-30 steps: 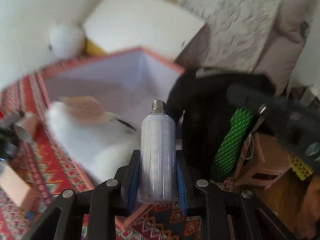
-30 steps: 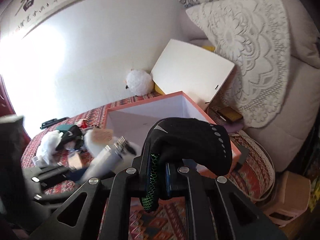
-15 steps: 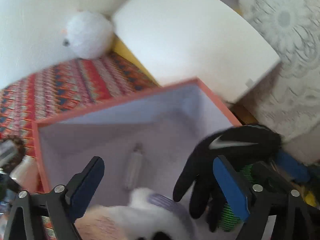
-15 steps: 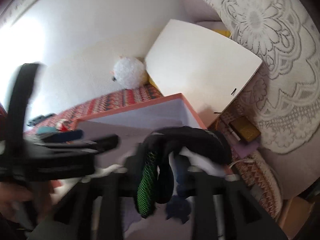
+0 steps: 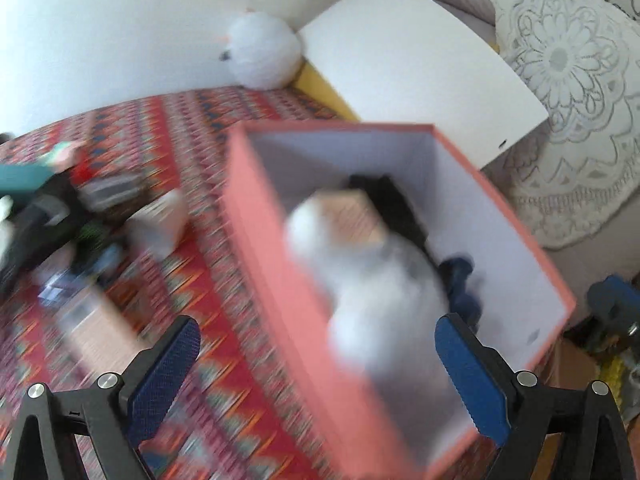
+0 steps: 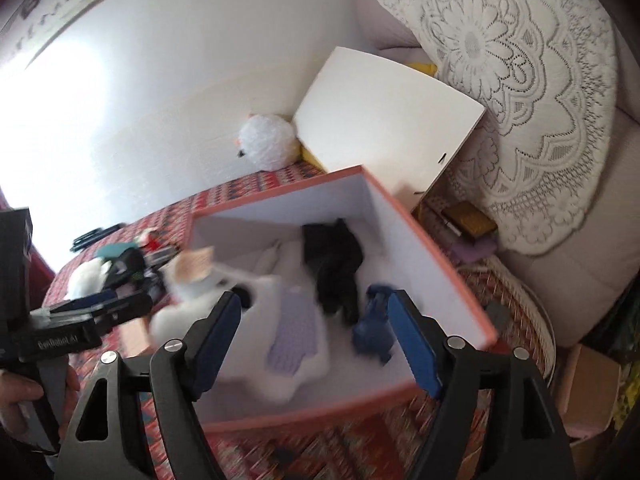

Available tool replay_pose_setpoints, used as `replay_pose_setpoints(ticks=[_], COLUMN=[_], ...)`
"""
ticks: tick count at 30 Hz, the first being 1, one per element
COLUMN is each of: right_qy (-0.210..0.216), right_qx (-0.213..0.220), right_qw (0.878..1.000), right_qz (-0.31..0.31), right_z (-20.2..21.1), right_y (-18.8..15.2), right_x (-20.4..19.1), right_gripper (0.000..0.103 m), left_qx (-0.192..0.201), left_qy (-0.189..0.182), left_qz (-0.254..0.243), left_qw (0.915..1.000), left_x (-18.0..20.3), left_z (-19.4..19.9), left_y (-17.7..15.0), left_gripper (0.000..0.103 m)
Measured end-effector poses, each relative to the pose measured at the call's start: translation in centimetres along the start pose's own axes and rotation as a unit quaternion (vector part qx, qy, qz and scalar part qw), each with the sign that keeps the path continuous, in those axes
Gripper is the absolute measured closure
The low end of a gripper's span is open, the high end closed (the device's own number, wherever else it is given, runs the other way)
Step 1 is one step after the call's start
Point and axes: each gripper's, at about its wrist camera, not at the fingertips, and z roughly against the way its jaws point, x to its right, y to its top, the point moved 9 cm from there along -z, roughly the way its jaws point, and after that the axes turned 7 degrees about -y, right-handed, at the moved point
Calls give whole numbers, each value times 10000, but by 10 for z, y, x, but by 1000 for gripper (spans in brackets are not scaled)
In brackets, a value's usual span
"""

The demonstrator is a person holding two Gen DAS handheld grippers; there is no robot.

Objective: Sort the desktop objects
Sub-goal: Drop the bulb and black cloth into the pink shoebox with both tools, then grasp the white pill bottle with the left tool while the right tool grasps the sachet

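Note:
A pink box (image 6: 436, 264) with a white inside stands on the patterned cloth; it also shows in the left wrist view (image 5: 264, 216). In it lie a black glove (image 6: 334, 264), a white plush toy (image 6: 288, 332) with a paper tag, a blue item (image 6: 372, 328) and a white LED bulb (image 6: 272, 256). My right gripper (image 6: 316, 336) is open and empty above the box. My left gripper (image 5: 316, 364) is open and empty over the box's left wall; it shows at the left of the right wrist view (image 6: 100, 312).
A pile of small items (image 5: 76, 216) lies on the cloth (image 5: 160, 152) left of the box. A white ball toy (image 6: 266, 142) and a white board (image 6: 384, 116) stand at the back. A lace-covered cushion (image 6: 520, 100) is at the right.
The left gripper let go of the bulb, which now lies in the box. The right gripper opened and the black glove dropped into the box. Both grippers pulled back.

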Motion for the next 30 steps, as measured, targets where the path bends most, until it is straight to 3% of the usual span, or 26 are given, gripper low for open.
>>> replay_pose_setpoints(ticks=[6,9,12,16,21,30], right_qy=[432,635,828,1070,1358,1508], right_qx=[-153,-391,-660,-841,-770,-709], right_qw=[9979,9930,9844,9738,9625,9511], right_qz=[450,913,1406,1824,2218,2601], right_z=[43,47,43,29,4,-88], right_y=[-60,-99,-136,-164,-175,-148], right_x=[-81,-136,-191,-255,-332,-430], right_gripper=[16,15,15,15,15,15], left_qx=[-31,-111,0,488,1005,977], left_qy=[453,816,1134,1596,1642,1831], left_qz=[205,386,679,1086,1597,2442], left_qw=[9988,9959,9912,9800,9682,9473], left_x=[-70,-118,-168,-235,-293,-383], left_z=[56,78,98,127,128,73], left_y=[-88,-132,-157,-158,-131,-101], left_gripper=[5,5,5,5,5,5])
